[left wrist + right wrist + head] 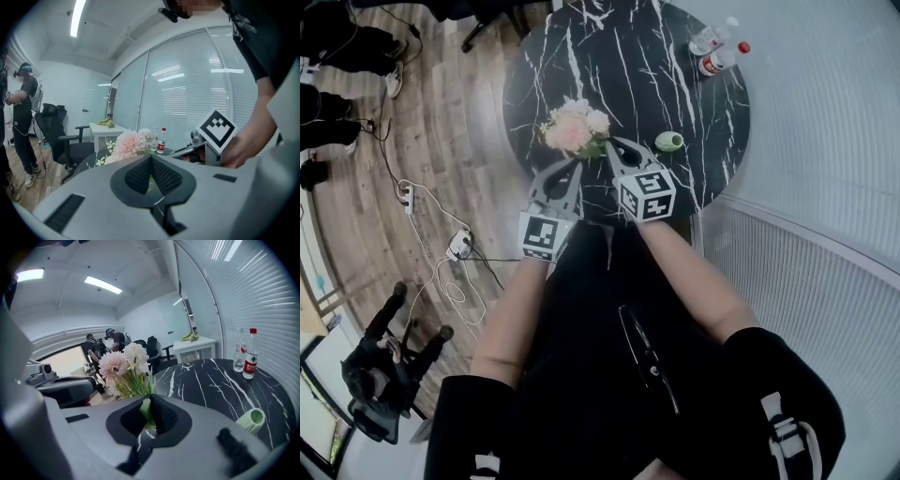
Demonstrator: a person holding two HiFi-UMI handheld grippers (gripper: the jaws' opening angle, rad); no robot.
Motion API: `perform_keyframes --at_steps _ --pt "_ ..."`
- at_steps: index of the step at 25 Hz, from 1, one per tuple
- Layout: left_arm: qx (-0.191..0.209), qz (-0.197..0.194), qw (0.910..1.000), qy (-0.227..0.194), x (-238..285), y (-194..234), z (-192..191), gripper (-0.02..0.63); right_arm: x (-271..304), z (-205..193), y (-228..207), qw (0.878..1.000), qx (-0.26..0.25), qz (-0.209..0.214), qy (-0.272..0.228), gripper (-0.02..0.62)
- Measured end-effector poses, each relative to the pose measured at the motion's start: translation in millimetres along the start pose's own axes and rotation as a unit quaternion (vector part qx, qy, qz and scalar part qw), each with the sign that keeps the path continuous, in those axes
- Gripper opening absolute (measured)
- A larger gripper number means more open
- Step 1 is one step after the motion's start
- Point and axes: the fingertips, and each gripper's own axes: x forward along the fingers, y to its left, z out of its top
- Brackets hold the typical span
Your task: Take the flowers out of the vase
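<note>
Jaws of right gripper (pixel 149 403) clamped on green stems of flowers (pixel 123 365). Jaws of left gripper (pixel 151 160) closed together. Bottle (pixel 251 360) has red label, print unreadable.

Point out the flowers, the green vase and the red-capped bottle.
flowers (pixel 573 131), head view, the pink bloom.
green vase (pixel 668 142), head view, its middle.
red-capped bottle (pixel 251 360), right gripper view, its label.

Head view overhead, gripper views facing flowers (pixel 129 143)
</note>
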Motion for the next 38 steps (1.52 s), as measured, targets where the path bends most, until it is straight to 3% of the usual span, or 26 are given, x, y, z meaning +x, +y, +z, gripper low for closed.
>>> perform_keyframes --at_steps 14,25,27,30,38 --pt "-0.030 0.004 0.9988 0.039 17 28 -51 0.014 52 -67 -13 0.995 0.019 -0.035 0.093 0.020" --pt "-0.038 0.010 0.9984 0.041 17 37 -54 0.014 68 -89 -11 0.990 -0.026 -0.029 0.137 0.025" --pt "-0.038 0.011 0.9985 0.039 16 37 -52 0.014 67 -88 -9 0.990 -0.030 -0.026 0.138 0.050" --pt "-0.037 0.012 0.9986 0.036 15 36 -50 0.014 65 -85 -6 0.990 -0.027 -0.019 0.139 0.145" --pt "-0.027 0.010 0.9991 0.031 14 27 -37 0.014 42 -63 0 0.993 -0.029 -0.007 0.112 0.173"
